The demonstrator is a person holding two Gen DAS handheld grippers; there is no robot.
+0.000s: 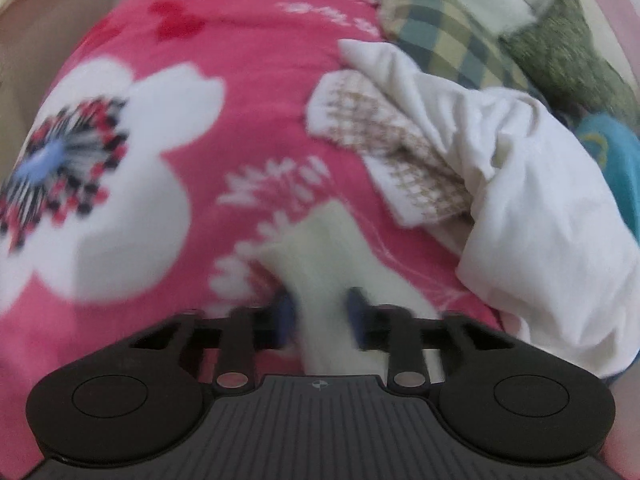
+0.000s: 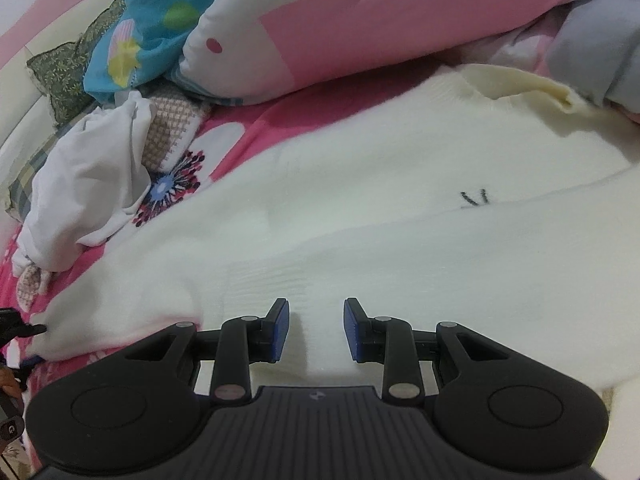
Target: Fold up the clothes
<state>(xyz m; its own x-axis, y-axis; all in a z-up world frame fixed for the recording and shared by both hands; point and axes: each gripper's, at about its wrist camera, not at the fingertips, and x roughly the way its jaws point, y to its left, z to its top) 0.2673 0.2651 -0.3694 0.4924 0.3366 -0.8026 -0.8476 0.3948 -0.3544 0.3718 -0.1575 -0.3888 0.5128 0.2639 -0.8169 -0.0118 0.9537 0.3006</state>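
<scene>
The left tool (image 1: 320,312) pinches a cream sweater (image 2: 360,208) edge (blurred), low in the frame. The right tool (image 2: 317,328) hovers apart over it.

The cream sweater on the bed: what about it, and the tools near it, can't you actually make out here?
- Left wrist view: motion blur smears the left tool, so whether it grips the cream sweater is unclear.
- Right wrist view: the cream sweater runs off the right edge, and the right tool covers its near hem.
- Right wrist view: the small dark mark is too small to read.
- Both views: the white garment is crumpled, its type hidden.
</scene>
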